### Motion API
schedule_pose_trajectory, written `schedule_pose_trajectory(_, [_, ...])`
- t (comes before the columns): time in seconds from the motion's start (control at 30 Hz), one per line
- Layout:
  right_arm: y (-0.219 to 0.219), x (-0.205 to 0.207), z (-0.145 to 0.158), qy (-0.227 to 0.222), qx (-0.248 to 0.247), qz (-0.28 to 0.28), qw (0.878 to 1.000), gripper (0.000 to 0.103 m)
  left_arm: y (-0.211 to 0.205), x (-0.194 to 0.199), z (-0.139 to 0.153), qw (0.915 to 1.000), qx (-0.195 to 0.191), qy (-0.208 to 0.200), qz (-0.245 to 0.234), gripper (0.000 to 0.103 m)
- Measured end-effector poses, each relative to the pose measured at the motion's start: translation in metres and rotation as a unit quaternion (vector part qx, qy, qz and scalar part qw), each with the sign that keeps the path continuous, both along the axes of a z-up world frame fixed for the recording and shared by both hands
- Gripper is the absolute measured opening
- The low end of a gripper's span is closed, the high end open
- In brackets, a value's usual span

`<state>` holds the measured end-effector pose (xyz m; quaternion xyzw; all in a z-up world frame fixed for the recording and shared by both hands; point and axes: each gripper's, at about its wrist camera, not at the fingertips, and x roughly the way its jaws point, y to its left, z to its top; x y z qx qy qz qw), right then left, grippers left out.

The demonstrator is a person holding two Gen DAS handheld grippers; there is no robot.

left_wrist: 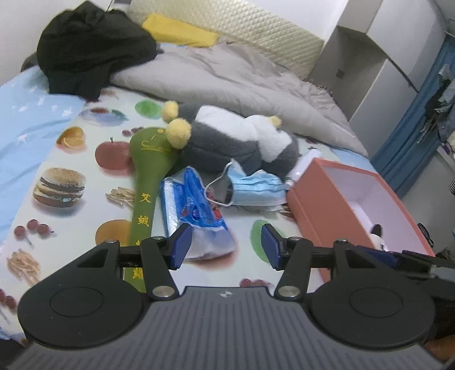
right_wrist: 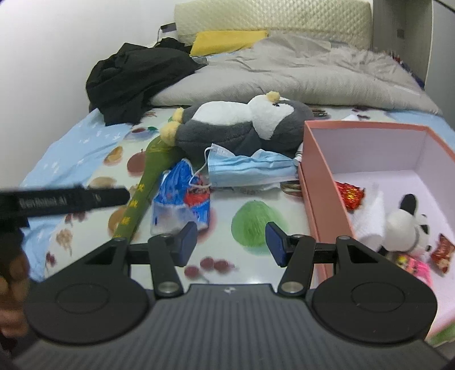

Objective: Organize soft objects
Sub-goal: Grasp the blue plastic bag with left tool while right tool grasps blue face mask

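A grey and white plush penguin (left_wrist: 233, 136) (right_wrist: 241, 122) lies on the bed. In front of it lie a blue face mask (left_wrist: 256, 187) (right_wrist: 250, 168), a blue tissue pack (left_wrist: 193, 210) (right_wrist: 182, 199) and a green padded mallet (left_wrist: 148, 176) (right_wrist: 142, 193). An open pink box (left_wrist: 327, 199) (right_wrist: 318, 182) at the right holds a small panda plush (right_wrist: 409, 224), a white cloth (right_wrist: 369, 213) and red wrappers (right_wrist: 351, 195). My left gripper (left_wrist: 226, 244) is open and empty, just in front of the tissue pack. My right gripper (right_wrist: 231, 242) is open and empty over the sheet, left of the box.
A fruit-print sheet (left_wrist: 71, 159) covers the bed. A grey quilt (left_wrist: 227, 76), black clothing (left_wrist: 91, 48), a yellow cloth (left_wrist: 179, 30) and a cream pillow (left_wrist: 250, 25) lie at the back. A white cabinet (left_wrist: 378, 57) stands at the right.
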<state>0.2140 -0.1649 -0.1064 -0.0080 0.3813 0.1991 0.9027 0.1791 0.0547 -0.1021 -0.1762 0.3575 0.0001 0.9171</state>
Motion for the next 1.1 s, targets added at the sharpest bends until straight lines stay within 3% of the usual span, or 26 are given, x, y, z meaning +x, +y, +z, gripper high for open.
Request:
schedule_pose_trajectory(0.43, [0.038,0.100,-0.039,0.081,0.023,-0.012,0.996,0.057,0.029,0.066,-0.056,0.9981,-0.029,0.052,0.013,0.060])
schedule_pose_trajectory(0.5, [0.042,0.113,-0.043,0.090,0.033,-0.012,0.995,0.072,0.032,0.076,-0.061,0.9976,-0.034,0.060,0.009,0.060])
schedule_pose_trajectory(0.53, [0.044,0.119,-0.046,0.093,0.038,-0.012,0.995,0.094,0.034,0.080,-0.063,0.9975,-0.035,0.061,0.008,0.060])
schedule_pose_trajectory(0.57, [0.046,0.123,-0.047,0.091,0.042,-0.010,0.995,0.096,0.036,0.083,-0.064,0.9974,-0.035,0.062,0.009,0.060])
schedule_pose_trajectory(0.93, [0.072,0.166,-0.072,0.070,0.006,0.007,0.998,0.095,0.038,0.114,-0.084,0.9958,-0.051,0.076,-0.009,0.058])
schedule_pose_trajectory(1.0, [0.078,0.170,-0.076,0.067,-0.009,0.017,0.998,0.083,0.036,0.117,-0.088,0.9958,-0.046,0.078,-0.010,0.051])
schedule_pose_trajectory(1.03, [0.080,0.172,-0.079,0.070,-0.018,0.020,0.997,0.070,0.036,0.118,-0.090,0.9957,-0.045,0.080,-0.010,0.047])
schedule_pose_trajectory(1.1, [0.083,0.175,-0.084,0.079,-0.029,0.024,0.996,0.069,0.036,0.118,-0.093,0.9956,-0.048,0.080,-0.007,0.040])
